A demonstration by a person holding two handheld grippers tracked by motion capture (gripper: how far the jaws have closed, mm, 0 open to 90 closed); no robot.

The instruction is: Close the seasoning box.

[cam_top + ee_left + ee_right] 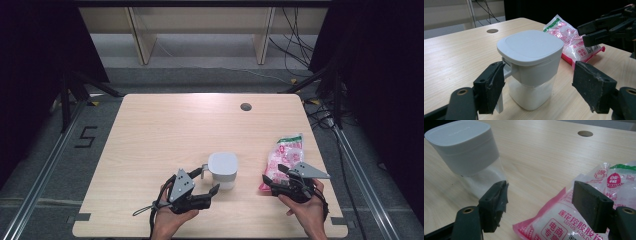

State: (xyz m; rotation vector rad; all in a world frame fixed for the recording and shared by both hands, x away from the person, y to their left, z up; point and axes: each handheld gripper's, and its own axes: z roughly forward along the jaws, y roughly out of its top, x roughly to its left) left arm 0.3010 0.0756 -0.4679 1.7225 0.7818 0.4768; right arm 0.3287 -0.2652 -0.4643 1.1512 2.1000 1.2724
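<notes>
A clear container (222,169) with a white lid and a side handle stands upright on the wooden table (165,130), white powder in its bottom. My left gripper (209,180) is open just in front of it; in the left gripper view the container (531,65) sits between and slightly beyond the pads, which do not press on it. A pink and clear bag of white grains (286,152) lies to the right. My right gripper (274,173) is open at the bag's near end, and the bag (554,222) lies under and between its pads.
A round cable hole (245,106) sits near the table's far edge. Bare wood stretches across the left and far parts of the table. Beyond the far edge, cables lie on the floor by a wooden frame. Dark curtains flank both sides.
</notes>
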